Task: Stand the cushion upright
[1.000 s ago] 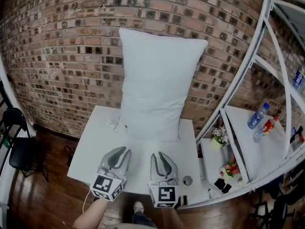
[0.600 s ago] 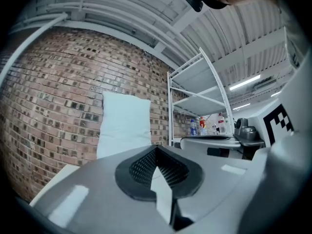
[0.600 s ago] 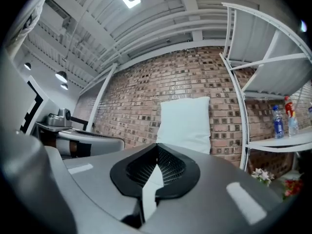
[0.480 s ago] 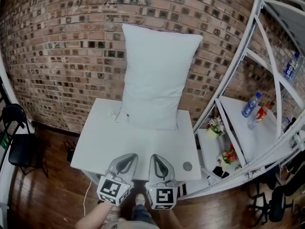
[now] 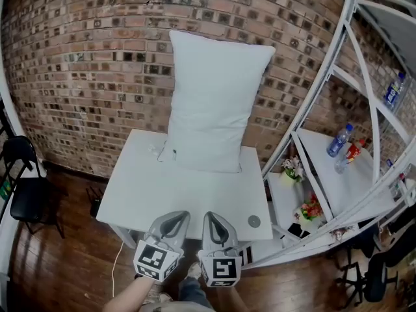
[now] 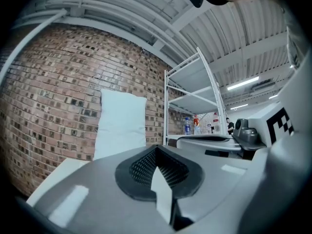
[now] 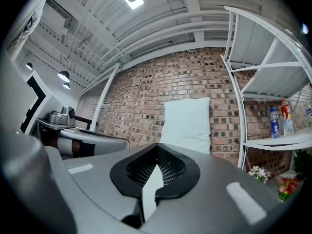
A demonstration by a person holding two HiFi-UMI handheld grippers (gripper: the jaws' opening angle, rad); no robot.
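The left gripper (image 5: 174, 217) was closed, its two jaws pressed together with nothing between them. The right gripper (image 5: 215, 217) was closed in the same way and also held nothing. Both pointed level and side by side, at the near edge of the white table (image 5: 149, 194), each with its marker cube toward the person.

The cushion (image 5: 211, 103) was well apart from both grippers. It stood upright on its short edge at the far side of the table, with its back against the brick wall (image 5: 78, 64).

A small round grey object (image 5: 254, 221) lay on the table near its right corner. A white metal rack (image 5: 328, 96) stood on the right, with bottles (image 5: 338, 142) on one shelf and flowers (image 5: 291, 169) lower down. A black chair (image 5: 25, 197) stood on the left, on the wooden floor (image 5: 58, 265).
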